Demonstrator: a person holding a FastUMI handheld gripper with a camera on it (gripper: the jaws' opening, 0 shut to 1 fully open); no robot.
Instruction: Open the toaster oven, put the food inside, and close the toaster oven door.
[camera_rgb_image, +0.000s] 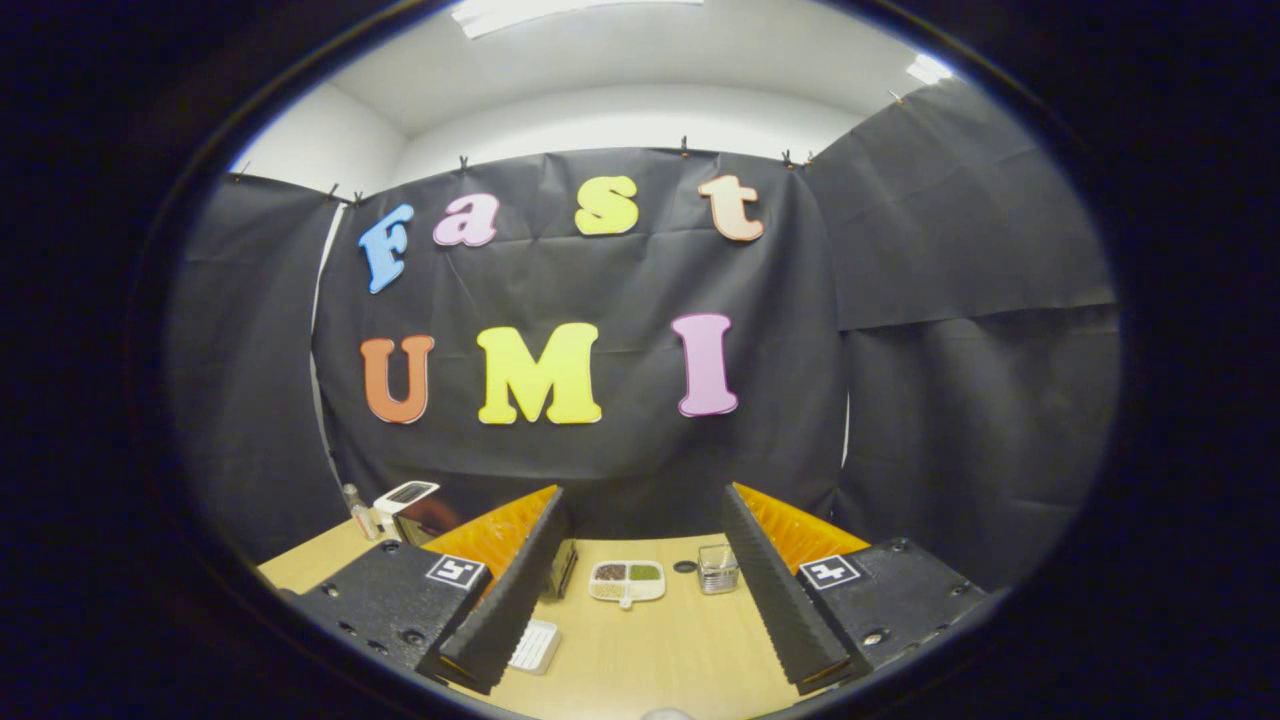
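The gripper (640, 600) hovers high over the wooden surface (680, 650), fingers spread and holding nothing. The toaster oven (425, 515) stands beyond the left finger, its door hidden. A divided food tray (627, 582) lies between the fingers, a glass container (717, 568) beside it. This fits either approach or retreat.

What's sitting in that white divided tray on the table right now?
The white divided tray, seen between the open gripper fingers, holds dark, green and pale fillings in separate compartments; what they are is too small to tell. A clear container stands beside it.
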